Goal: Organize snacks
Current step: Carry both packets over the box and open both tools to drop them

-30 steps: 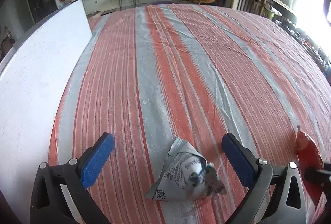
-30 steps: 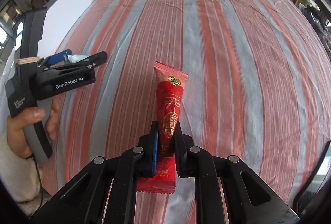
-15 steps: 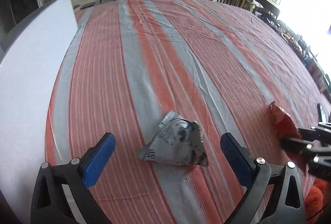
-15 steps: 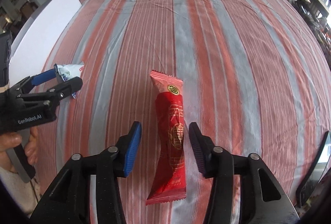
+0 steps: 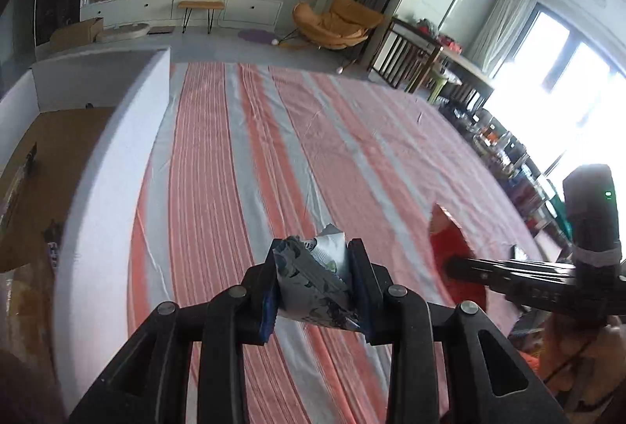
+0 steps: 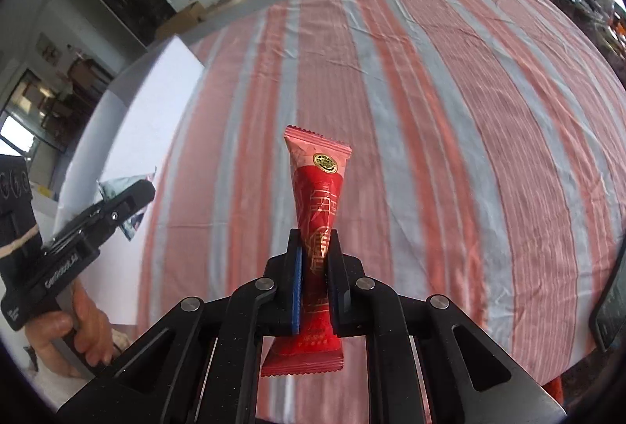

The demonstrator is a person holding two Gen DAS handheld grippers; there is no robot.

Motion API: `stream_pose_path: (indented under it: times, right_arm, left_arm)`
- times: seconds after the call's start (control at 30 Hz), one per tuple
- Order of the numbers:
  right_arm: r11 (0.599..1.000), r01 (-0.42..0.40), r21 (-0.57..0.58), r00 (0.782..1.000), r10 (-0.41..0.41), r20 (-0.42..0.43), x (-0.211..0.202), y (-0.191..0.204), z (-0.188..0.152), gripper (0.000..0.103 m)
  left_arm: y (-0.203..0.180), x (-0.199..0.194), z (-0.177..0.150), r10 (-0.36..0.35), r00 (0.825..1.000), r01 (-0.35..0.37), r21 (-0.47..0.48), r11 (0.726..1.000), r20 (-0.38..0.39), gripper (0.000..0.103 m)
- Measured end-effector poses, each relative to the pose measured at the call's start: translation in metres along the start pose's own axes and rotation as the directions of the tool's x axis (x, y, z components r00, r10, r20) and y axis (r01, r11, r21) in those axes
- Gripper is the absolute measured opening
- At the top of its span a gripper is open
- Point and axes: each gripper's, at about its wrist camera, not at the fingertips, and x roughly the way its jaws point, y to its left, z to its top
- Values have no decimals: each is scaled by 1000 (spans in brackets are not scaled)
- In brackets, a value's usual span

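The white printed pyramid-shaped snack packet (image 5: 313,279) sits squeezed at six o'clock in the left wrist view, lifted off the striped cloth. The long red snack bar (image 6: 319,212) stands upright, pinched low, serrated pink end toward twelve o'clock.

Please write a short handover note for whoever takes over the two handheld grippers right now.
Left gripper: fingers closing, pads already on the grey-white printed snack packet, which is lifted off the striped tablecloth.
Right gripper: shut on the long red snack packet, also lifted off the cloth.
White box: at the left edge of the table, open, cardboard-brown inside.
Done: both snacks picked up.
Left: carry them to their place, probably the box, and release. No other loose snacks are visible on the cloth.
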Motion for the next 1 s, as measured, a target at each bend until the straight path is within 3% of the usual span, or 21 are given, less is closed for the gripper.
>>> stream_pose_path:
  times: [0.1,0.2,0.3,0.37,0.43,0.47,0.53,0.57,0.6,0.77,0.9,1.0]
  right_arm:
    - [993,-100,-64,994,102,31,-8,60,17,11]
    - [966,-225,-127,972,231,34,-11,125,28,11]
    - [928,-323,-187,943,331,12,-6,187,32,11]
    - [908,-345,-239,935,355,0,4,225,32,11]
    - [893,-335,-301,935,354,8,19,258,32,11]
    - [890,-311,-335,941,338,22,27,271,33,17]
    - [889,-231,-396,957,280,71,44,291,33,33]
    - [887,-203,-416,961,262,91,50,295,32,56]
    - [886,-177,-429,963,246,110,54,297,31,60]
    - [884,-157,-441,965,233,123,53,285,24,60]
    - [879,-101,-466,967,196,160,44,271,8,69]
    - [878,-74,-472,975,163,150,47,267,1,71]
  left_arm:
    - [20,-57,13,15,996,-12,-29,1000,90,32]
    - [59,-102,21,115,981,-106,-64,992,153,32]
    - [107,-127,21,279,945,-263,-111,958,171,32]
    - [143,-132,15,369,919,-350,-148,925,136,33]
    - [170,-132,8,438,893,-418,-170,893,104,33]
    - [178,-132,4,471,877,-451,-175,875,94,35]
    - [190,-130,-3,516,854,-499,-172,849,68,52]
    - [193,-129,-6,528,847,-512,-167,842,65,66]
    - [192,-126,-12,539,840,-524,-162,836,67,78]
    - [183,-122,-18,609,784,-598,-120,793,118,101]
    - [173,-126,-19,618,772,-609,-102,786,146,103]
    - [163,-130,-17,656,743,-649,-99,755,133,103]
